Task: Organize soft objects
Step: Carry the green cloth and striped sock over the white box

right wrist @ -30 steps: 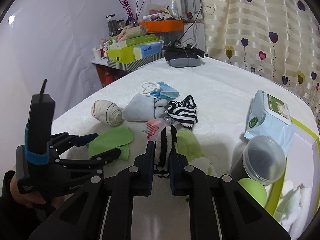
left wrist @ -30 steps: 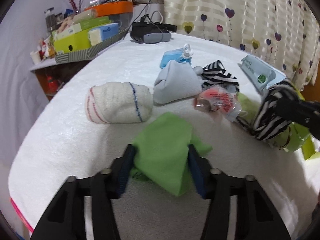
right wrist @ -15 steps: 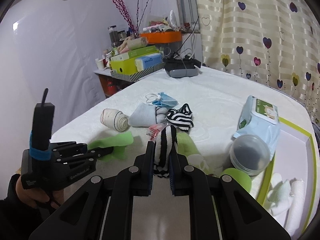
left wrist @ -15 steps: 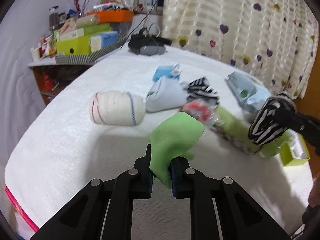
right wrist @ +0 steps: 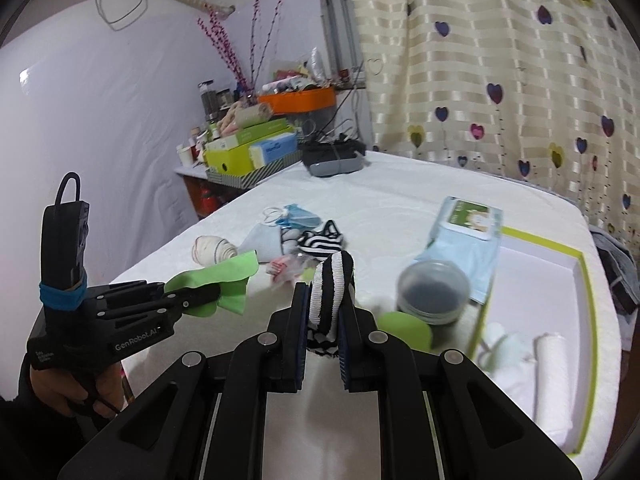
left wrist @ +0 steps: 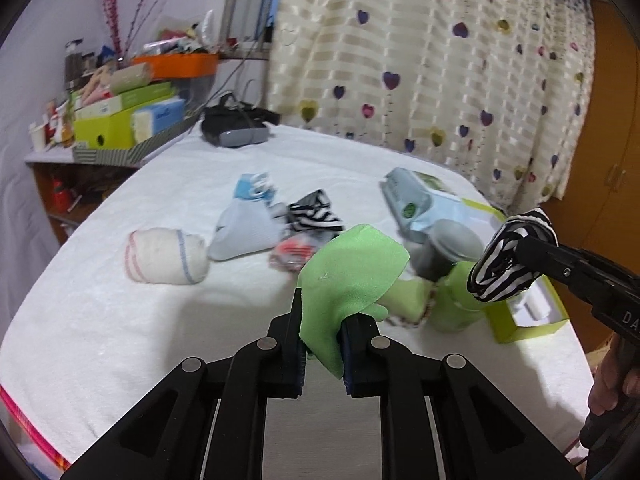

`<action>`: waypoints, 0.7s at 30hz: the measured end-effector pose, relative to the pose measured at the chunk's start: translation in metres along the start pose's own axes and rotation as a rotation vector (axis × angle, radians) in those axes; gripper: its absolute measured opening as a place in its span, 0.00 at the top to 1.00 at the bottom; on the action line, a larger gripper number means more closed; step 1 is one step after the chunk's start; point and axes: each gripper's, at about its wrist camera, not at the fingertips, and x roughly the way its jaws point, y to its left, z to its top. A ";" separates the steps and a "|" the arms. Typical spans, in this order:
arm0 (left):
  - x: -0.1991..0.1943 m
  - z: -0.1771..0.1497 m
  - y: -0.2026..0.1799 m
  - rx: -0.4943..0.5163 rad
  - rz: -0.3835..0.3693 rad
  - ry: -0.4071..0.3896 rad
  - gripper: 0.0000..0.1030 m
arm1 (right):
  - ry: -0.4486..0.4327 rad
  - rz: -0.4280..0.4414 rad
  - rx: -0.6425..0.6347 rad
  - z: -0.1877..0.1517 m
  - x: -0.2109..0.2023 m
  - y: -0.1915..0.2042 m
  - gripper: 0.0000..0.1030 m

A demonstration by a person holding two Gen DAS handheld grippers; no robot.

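Left hand-held gripper (left wrist: 322,336): jaws clamped on a green cloth (left wrist: 352,276), thin, felt-like, drooping in a soft fold, lifted clear of the bed (left wrist: 120,312).
Right hand-held gripper (right wrist: 322,340): jaws clamped on a black-and-white striped sock (right wrist: 332,292), knitted, bunched into a rounded lump, also off the bed.
Step in hand: carrying, both items picked and aloft, neither yet put away.
Next move, as judged: bring each over the lime-rimmed white tray (right wrist: 580,264) at the right, where rolled white cloths (right wrist: 552,364) already lie, then release without snagging.
Left on the bed: rolled cream towel (left wrist: 166,256) with thin stripes; pale blue cloth (left wrist: 244,236); second striped piece (left wrist: 316,214); a crinkled red-and-clear wrapper (left wrist: 294,252), probably plastic, blurred.
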 end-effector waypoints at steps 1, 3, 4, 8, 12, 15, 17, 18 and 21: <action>0.000 0.001 -0.003 0.004 -0.009 -0.003 0.87 | -0.005 -0.009 0.007 -0.002 -0.005 -0.004 0.87; -0.002 0.002 -0.010 0.012 -0.027 -0.009 0.87 | -0.011 -0.025 0.020 -0.004 -0.012 -0.011 0.87; -0.003 0.003 -0.015 0.018 -0.036 -0.014 0.87 | -0.015 -0.034 0.027 -0.005 -0.016 -0.014 0.87; -0.007 0.008 -0.031 0.041 -0.072 -0.031 0.87 | -0.035 -0.084 0.055 -0.009 -0.033 -0.032 0.87; -0.007 0.014 -0.047 0.068 -0.107 -0.045 0.87 | -0.056 -0.142 0.086 -0.011 -0.051 -0.051 0.87; -0.007 0.018 -0.062 0.091 -0.134 -0.051 0.87 | -0.075 -0.187 0.112 -0.012 -0.065 -0.067 0.87; -0.008 0.020 -0.071 0.110 -0.152 -0.058 0.87 | -0.086 -0.213 0.132 -0.013 -0.073 -0.078 0.87; -0.008 0.021 -0.078 0.120 -0.163 -0.060 0.87 | -0.090 -0.223 0.137 -0.013 -0.076 -0.081 0.87; -0.006 0.024 -0.092 0.144 -0.186 -0.059 0.87 | -0.099 -0.252 0.158 -0.015 -0.084 -0.092 0.87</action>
